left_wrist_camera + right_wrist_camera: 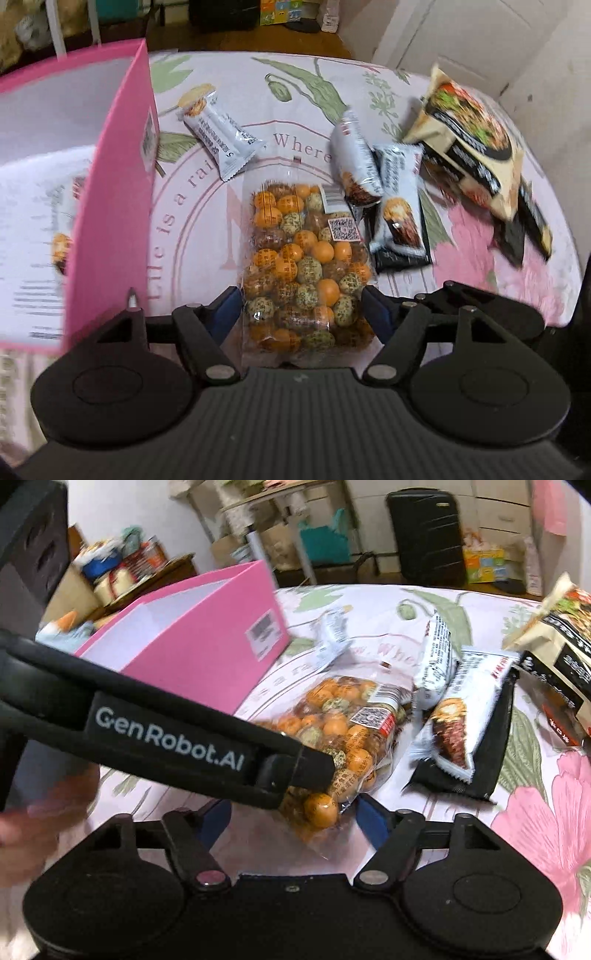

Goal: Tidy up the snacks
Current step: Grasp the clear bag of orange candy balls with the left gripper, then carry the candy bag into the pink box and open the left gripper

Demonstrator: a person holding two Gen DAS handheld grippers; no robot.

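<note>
A clear bag of orange and green coated nuts (295,258) lies on the floral tablecloth (192,221). My left gripper (301,306) straddles its near end, both blue pads against the bag's sides. In the right wrist view one left finger (295,771) rests on the same bag (343,731). My right gripper (295,812) hovers at the bag's near corner, its pads standing off the plastic. An open pink box (110,221) stands left of the bag and holds a white packet (33,240).
Three white-wrapped snack bars (221,136) (356,166) (400,206) lie beyond and to the right, one of them on a black packet (402,254). A large beige and black bag (476,147) sits far right near the table edge. A person's hand (37,830) shows at the left.
</note>
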